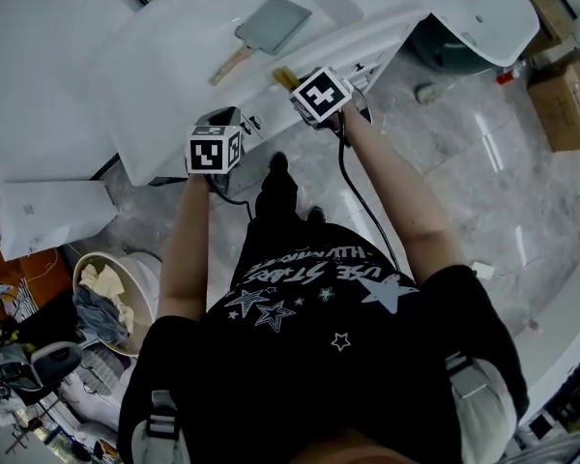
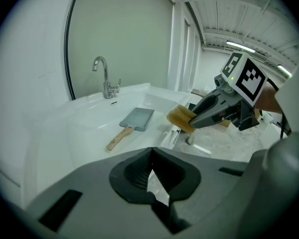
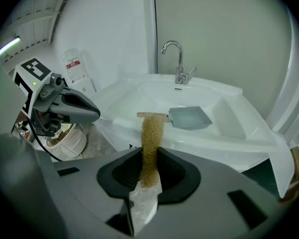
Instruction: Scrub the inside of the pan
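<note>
Two tools hang short of the white surface point(image 1: 174, 56): the right tool point(image 3: 149, 156), clamping a tan scrub sponge point(image 3: 150, 138), sits nearer the grey pan point(image 3: 190, 117) lying beyond, handle pointing near-left; the left tool point(image 2: 150, 157) is closed, empty.

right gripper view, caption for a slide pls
Right tongs clamp a tan scrub pad, with the grey pan lying in the white sink beyond.

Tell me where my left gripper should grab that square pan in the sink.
Grip the wooden handle, not the grey pan itself: it is the narrow part, lying flat and pointing toward the near edge of the sink. Probably come from above on that near side with the left gripper, now shut and empty; the right gripper holds the scrub pad.
</note>
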Available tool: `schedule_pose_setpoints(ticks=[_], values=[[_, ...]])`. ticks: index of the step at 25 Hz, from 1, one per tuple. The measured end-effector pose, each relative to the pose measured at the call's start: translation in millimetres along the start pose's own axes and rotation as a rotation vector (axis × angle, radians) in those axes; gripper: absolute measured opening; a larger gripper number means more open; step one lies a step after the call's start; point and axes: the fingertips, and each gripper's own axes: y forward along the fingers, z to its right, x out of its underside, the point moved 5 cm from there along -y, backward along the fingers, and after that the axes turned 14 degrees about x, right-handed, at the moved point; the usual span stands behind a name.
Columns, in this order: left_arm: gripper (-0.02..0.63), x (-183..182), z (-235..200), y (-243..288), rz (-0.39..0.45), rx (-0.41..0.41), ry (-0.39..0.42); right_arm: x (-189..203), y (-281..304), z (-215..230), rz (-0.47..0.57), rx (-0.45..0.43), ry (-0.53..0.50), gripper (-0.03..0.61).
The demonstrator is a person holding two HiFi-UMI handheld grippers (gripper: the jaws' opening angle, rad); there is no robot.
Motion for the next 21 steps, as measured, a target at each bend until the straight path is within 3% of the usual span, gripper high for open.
schedule_pose_setpoints(ticks=[10, 21], values=[[0.009, 36.9, 22.9, -28.0, 0.011, 0.008, -0.024, 23.0, -25.7, -42.1, 0.009, -0.030, -0.029, 0.086], [0.009, 43.5, 14.9, -52.3, 0.031, 0.067, -0.028, 2.5, -38.5, -66.7, 0.017, -0.042, 0.033, 0.086]])
